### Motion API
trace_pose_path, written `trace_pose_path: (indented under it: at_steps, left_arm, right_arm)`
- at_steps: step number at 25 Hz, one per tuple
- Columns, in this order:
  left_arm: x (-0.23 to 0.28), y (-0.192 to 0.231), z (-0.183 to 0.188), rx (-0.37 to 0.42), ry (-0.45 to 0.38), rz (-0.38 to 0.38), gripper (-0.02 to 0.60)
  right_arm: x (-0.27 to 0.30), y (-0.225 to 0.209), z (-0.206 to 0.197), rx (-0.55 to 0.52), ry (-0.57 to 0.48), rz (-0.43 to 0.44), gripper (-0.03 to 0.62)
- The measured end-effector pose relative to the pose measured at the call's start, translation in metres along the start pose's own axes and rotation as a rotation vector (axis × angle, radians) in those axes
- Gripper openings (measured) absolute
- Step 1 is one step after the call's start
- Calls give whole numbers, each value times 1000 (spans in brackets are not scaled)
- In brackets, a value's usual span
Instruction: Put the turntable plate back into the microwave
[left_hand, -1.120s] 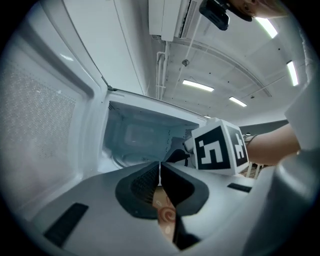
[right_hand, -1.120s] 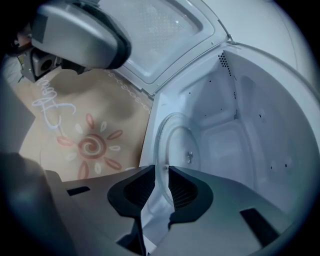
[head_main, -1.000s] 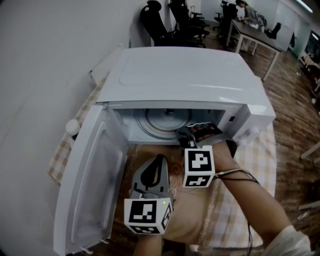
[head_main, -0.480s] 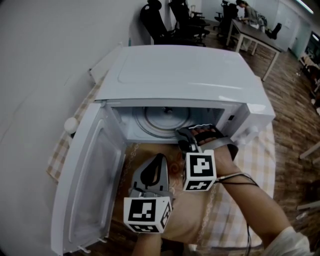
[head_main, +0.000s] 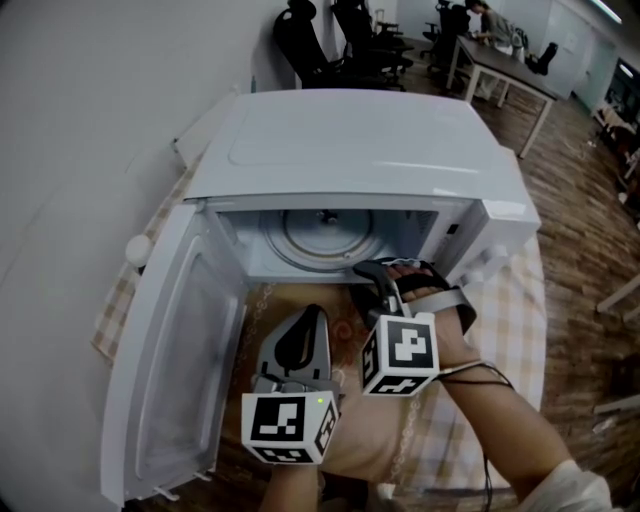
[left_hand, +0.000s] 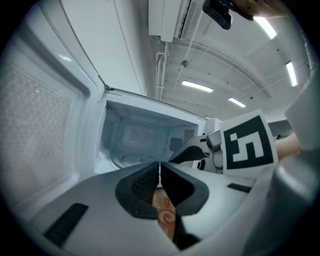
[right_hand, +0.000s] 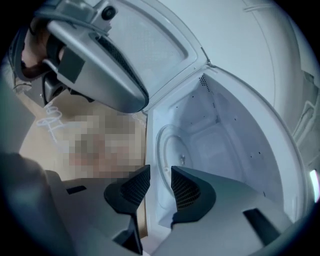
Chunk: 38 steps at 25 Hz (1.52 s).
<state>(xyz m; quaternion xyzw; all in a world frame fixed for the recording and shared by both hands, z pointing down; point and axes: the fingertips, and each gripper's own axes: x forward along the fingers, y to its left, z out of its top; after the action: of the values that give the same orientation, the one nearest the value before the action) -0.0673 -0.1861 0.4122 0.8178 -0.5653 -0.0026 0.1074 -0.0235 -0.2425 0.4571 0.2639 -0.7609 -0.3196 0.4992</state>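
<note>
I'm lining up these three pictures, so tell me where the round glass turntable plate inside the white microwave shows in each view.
Head view: round glass turntable plate lies upper centre, inside the white microwave.
Left gripper view: only its near rim shows, just left of centre.
Right gripper view: centre, seen tilted as a tall oval.
Shared landmark: the open microwave door.

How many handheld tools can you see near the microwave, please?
2. The left tool, shut, is beside the open door; the right tool, jaws closing with nothing between them, is at the mouth of the microwave. None hidden.
</note>
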Motion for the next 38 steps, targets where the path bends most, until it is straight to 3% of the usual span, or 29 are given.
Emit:
trace_pose_path:
  at_steps: [11,17,28,38]
  left_arm:
    - [-13,-22,8,-35,-34,-27,12]
    - [-23,-45,18,-49,-68,-65,12]
    - [-61,-88,53,-46,-98,-117,11]
    - [-99,-121,92,-52,-98,-155,0]
  right_arm:
    - [-63,-15,3,523,-211,-124,92]
    - [-100,-6,6,736,-341,-135,57]
    - [-179,-9,23,911,-553,-169,34]
    - [-251,-8,33,1034,-607,-184,31]
